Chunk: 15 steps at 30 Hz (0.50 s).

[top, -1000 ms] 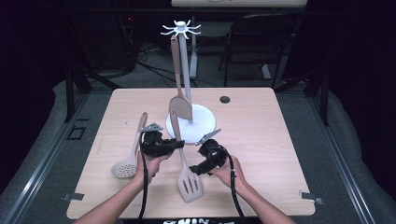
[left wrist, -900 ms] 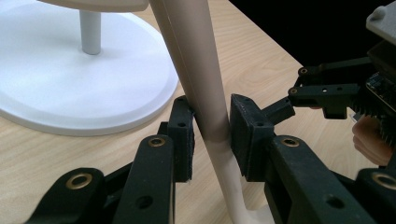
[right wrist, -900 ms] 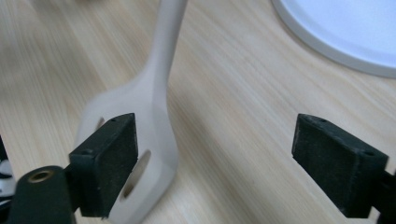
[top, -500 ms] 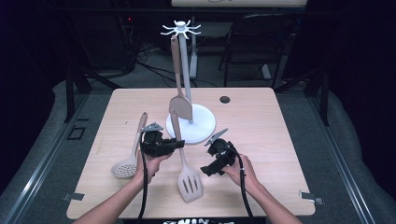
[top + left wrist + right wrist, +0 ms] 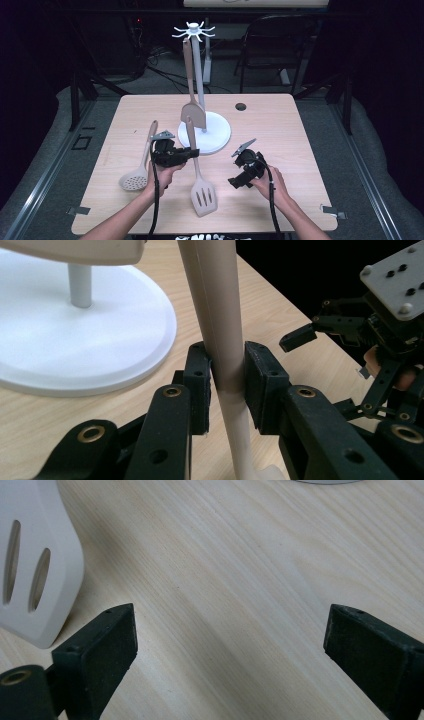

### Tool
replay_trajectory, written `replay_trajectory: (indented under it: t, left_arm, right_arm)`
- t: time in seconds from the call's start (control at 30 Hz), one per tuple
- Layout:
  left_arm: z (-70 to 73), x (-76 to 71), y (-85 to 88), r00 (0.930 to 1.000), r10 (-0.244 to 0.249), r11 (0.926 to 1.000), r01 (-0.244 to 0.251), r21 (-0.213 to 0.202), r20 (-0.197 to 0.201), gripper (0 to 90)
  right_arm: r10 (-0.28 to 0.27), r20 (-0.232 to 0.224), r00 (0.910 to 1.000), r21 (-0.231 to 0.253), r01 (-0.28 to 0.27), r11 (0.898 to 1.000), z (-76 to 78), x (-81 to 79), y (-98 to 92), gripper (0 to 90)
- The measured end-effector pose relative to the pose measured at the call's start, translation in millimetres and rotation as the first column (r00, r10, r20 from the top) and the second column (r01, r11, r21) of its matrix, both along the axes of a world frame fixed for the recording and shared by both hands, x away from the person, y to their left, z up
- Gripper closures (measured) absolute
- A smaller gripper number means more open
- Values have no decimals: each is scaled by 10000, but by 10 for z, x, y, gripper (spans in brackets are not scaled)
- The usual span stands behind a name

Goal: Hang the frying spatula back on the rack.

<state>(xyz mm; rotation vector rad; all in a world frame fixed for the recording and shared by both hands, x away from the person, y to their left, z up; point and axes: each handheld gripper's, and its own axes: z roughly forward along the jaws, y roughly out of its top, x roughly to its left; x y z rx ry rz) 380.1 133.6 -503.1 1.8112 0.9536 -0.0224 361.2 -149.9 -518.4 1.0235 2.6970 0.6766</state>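
A beige slotted spatula [image 5: 202, 196] lies on the wooden table [image 5: 290, 135], its handle [image 5: 220, 335] rising toward the rack. My left gripper [image 5: 191, 152] [image 5: 226, 376] is shut on that handle, both pads pressing on it; its jaws have just closed a little further. My right gripper [image 5: 235, 182] [image 5: 230, 630] stands open to the right of the spatula head [image 5: 35, 565], low over bare wood, nothing between its jaws, which have just been opening. It also appears at the right of the left gripper view [image 5: 360, 335].
A white rack [image 5: 216, 134] with a round base [image 5: 75, 340] and a hooked top [image 5: 193, 31] stands mid-table, a beige turner [image 5: 193, 114] hanging from it. A beige skimmer [image 5: 134, 179] lies left of my left hand. A small black hole [image 5: 240, 106] marks the tabletop.
My right gripper has drawn away to the right from the spatula and its jaws stand wider. The left gripper and the spatula have stayed in place.
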Motion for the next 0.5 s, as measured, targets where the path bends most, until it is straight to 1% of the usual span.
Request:
replay_trajectory:
  t: [0.07, 0.13, 0.17, 0.27, 0.33, 0.37, 0.47, 0.5]
  left_arm:
    - [20, 4, -13, 9999, -62, 9998, 59, -199, -156, 748]
    - [40, 2, -26, 9997, -149, 9993, 142, -333, -215, 756]
    - [49, -1, -31, 9996, -176, 9992, 167, -375, -227, 759]
    - [92, -19, -51, 9993, -373, 9983, 368, -450, -96, 765]
    - [127, -23, -69, 9982, -604, 9971, 599, -469, -72, 767]
    - [146, -30, -77, 9978, -668, 9968, 667, -445, -5, 768]
    - [193, -54, -107, 9956, -928, 9946, 935, -459, 156, 769]
    - [209, -64, -117, 9947, -1001, 9941, 1009, -396, 231, 769]
  right_arm:
    - [-29, 85, 10000, 134, 28, 9999, 12, -7, 5, 68]
    - [6, 114, 9999, 66, -7, 10000, 29, 5, 0, 69]
    - [-74, 62, 10000, 157, 73, 9998, 31, 6, 3, 69]
    - [-54, 65, 10000, 129, 53, 9999, 26, 17, -1, 69]
    - [-65, 36, 10000, 145, 64, 9999, 30, 18, -6, 69]
    - [-82, 69, 9999, 24, 82, 10000, 38, 22, -16, 69]
    - [-174, 140, 9998, 136, 173, 9998, 50, 32, -42, 69]
    - [-166, 130, 9998, 31, 165, 9999, 63, 35, -54, 69]
